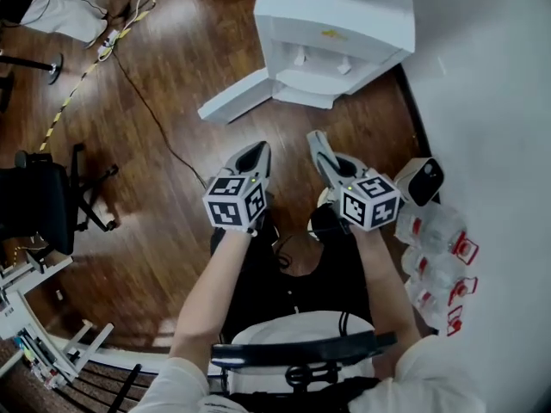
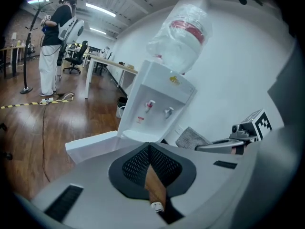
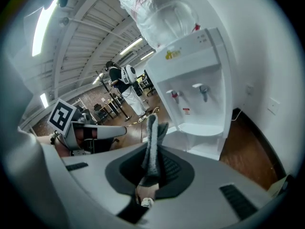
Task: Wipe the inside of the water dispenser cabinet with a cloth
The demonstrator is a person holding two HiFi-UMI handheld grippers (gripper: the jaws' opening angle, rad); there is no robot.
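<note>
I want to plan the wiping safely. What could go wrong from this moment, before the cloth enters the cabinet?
The right gripper pinches only a narrow fold of the grey cloth, so it may slip out during rubbing. The open white cabinet door juts out from the white water dispenser; the shut, empty left gripper could bump it on the way in.

The water dispenser is smooth, glossy white plastic; its bottle is clear plastic. The cloth is soft, fuzzy fabric. The floor is shiny dark wood.
</note>
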